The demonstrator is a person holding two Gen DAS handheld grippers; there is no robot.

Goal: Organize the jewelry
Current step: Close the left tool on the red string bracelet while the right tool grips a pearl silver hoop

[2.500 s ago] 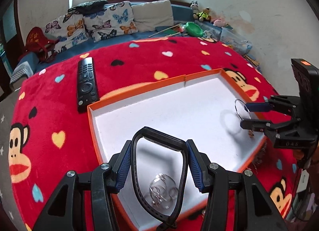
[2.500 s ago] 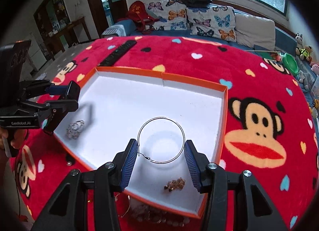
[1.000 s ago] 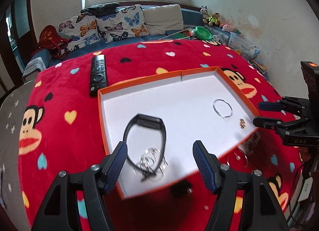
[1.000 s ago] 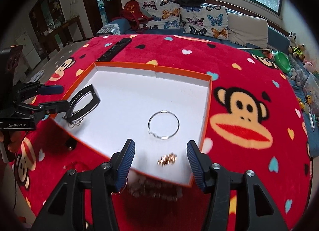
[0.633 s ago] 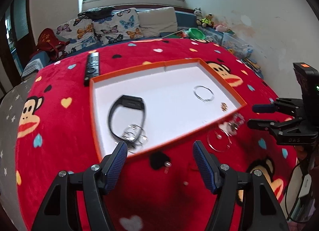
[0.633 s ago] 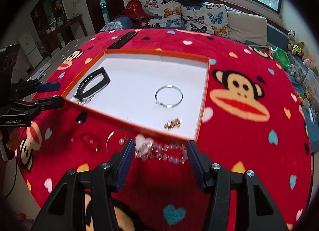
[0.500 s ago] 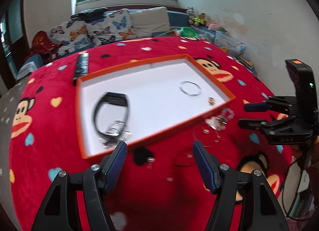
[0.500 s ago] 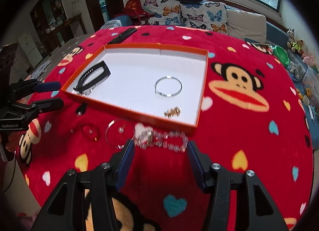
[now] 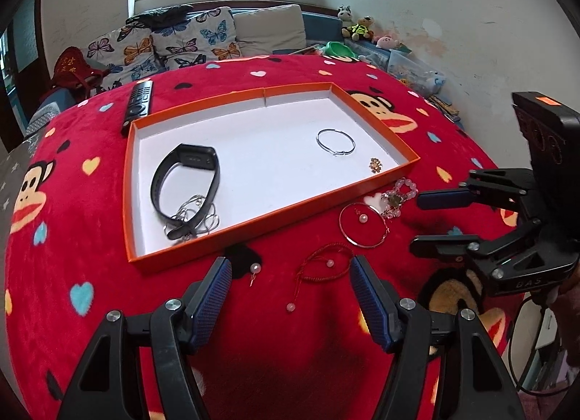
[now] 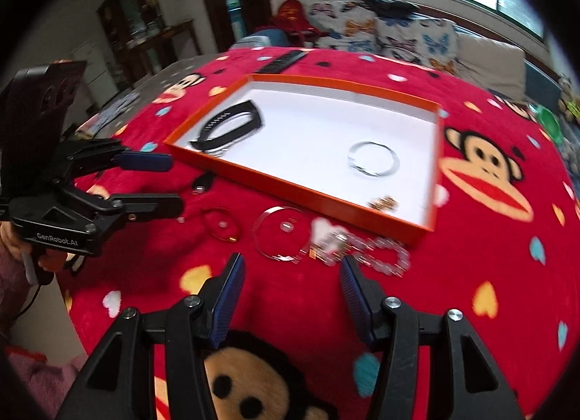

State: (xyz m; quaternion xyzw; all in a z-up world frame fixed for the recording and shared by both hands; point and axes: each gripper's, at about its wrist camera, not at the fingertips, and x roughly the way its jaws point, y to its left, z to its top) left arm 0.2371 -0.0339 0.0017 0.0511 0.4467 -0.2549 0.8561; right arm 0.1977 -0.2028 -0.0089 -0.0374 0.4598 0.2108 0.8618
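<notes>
An orange-rimmed white tray lies on the red blanket. It holds a black band over a silver chain, a thin silver bangle and a small gold piece. In front of the tray lie a silver bangle, a clear bead bracelet, a red cord bracelet and a pearl earring. My left gripper is open and empty above the red cord. My right gripper is open and empty above the silver bangle.
A black remote lies behind the tray. A sofa with butterfly cushions and toys stands behind the table. The table's front edge is close under both grippers.
The left gripper has let go of the black band and the right of the thin bangle, both now in the tray. Both have pulled back over the loose jewelry.
</notes>
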